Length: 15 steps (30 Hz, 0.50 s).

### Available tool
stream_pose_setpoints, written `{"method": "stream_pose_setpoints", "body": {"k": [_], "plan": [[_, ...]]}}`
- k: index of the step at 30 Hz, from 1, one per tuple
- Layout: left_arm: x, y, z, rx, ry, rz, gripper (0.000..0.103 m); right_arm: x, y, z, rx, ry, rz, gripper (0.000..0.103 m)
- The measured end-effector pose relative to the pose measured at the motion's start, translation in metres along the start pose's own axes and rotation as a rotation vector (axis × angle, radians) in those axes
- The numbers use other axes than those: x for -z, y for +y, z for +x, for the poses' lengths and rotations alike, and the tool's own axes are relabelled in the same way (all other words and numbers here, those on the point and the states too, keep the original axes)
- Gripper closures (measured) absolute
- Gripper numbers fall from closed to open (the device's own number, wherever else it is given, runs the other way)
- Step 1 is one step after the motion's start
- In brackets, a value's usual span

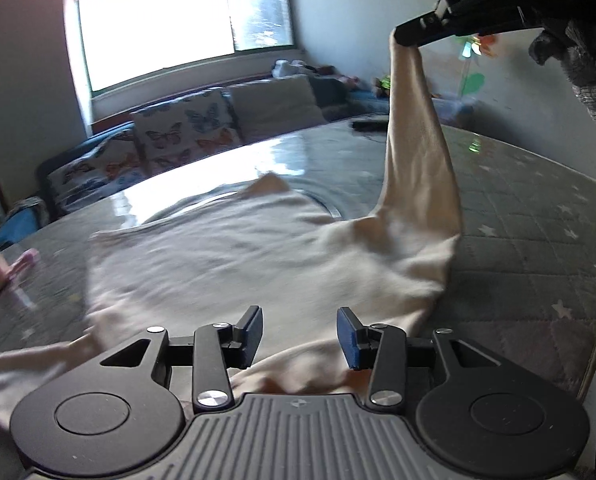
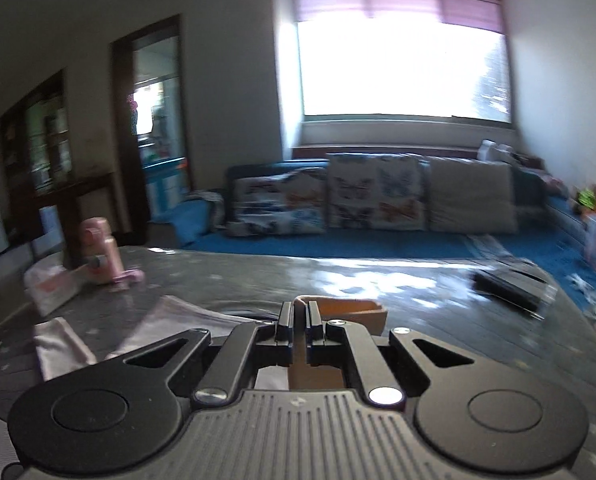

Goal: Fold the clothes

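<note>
Cream shirt [image 1: 234, 252] half lifted off the grey table [image 1: 529, 248] by one sleeve.

The shirt's body lies flat on the table, while its sleeve [image 1: 417, 136] rises from the shirt's right side up to the right gripper [image 1: 401, 36], whose fingers are pressed together on the sleeve's end; the right wrist view shows the same pinch, with a strip of cloth [image 2: 299, 304] caught between the closed fingers [image 2: 286, 320]. The left gripper [image 1: 299, 336] hovers over the shirt's near edge with its blue-padded fingers [image 1: 347, 334] spread apart and nothing between them. A pink bottle [image 2: 100, 252] stands on the table well to the left of the shirt, and a dark flat object [image 2: 509, 290] lies beyond the shirt towards the sofa [image 2: 377, 196] under the bright window [image 2: 401, 56].
</note>
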State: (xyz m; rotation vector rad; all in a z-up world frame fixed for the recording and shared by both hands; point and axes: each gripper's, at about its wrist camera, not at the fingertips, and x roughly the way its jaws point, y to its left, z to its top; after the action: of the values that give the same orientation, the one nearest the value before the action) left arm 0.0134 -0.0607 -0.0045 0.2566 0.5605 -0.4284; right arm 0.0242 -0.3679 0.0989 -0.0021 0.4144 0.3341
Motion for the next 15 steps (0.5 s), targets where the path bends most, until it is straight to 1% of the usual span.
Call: {"method": "stream_pose_setpoints", "body": {"k": [4,7,10,13,15], "plan": [[0.013,0.024,-0.018,-0.056,-0.009,-0.065,0.057,-0.007,0.051,0.021,-0.08,0.017,-0.073,0.098],[0.023,0.039,-0.027,-0.088,-0.008,-0.118,0.056,-0.005,0.083,0.036,-0.13,0.045,-0.102,0.098],[0.032,0.048,-0.033,-0.104,-0.004,-0.157,0.054,0.002,0.115,0.055,-0.177,0.082,-0.138,0.098],[0.035,0.052,-0.038,-0.111,-0.01,-0.178,0.054,0.016,0.135,0.073,-0.223,0.13,-0.154,0.098],[0.034,0.053,-0.041,-0.11,-0.02,-0.188,0.053,0.02,0.138,0.074,-0.241,0.146,-0.157,0.097]]}}
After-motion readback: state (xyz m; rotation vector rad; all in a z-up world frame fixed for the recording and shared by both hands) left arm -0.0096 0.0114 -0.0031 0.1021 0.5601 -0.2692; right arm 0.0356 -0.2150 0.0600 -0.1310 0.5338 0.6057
